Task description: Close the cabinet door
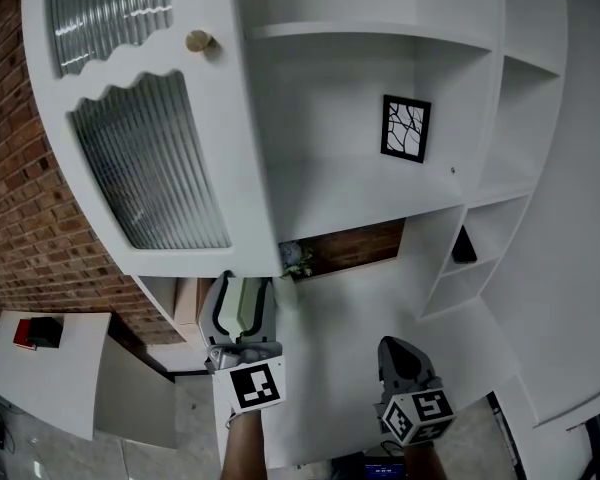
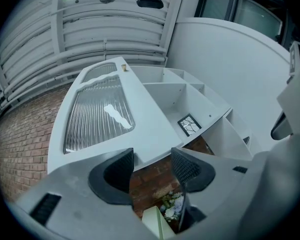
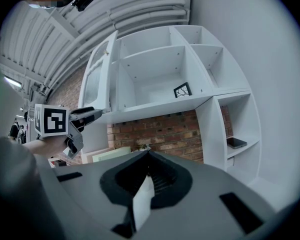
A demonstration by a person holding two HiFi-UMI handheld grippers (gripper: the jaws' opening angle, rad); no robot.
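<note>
Big white wall cabinet (image 1: 380, 193) across most of the head view, shelves bare and exposed apart from one small framed picture (image 1: 406, 128). To its left, the cabinet door (image 1: 225, 148): swung wide out from the front, nowhere near shut. Red brick wall (image 1: 20, 208) behind and below.

Lower down, the left gripper (image 1: 242, 293), held up right under the door's bottom edge. Jaws moderately apart in the left gripper view and gripping nothing. Only brick and a bunch of flowers (image 2: 172, 204) seen through the gap, with the door's lower edge just beyond the tips. Touching the door or merely just beside it: hard to say from these angles. Further right and lower, the right gripper (image 1: 402, 356), well apart from the door, jaws pressed together on nothing, pointed at the shelves.

Smaller things: two ribbed glass panels (image 1: 150, 163) set in the door, the black-and-white picture leaning at the back of the middle shelf, a round brass knob (image 1: 198, 40) near the door's upper right in the head view.

By the look of it, hardly begun: nothing accomplished yet beyond a gripper in place at the door. Left to do: press against the door near its bottom edge, swing it across the open shelves, and follow through until flush with the cabinet front.
</note>
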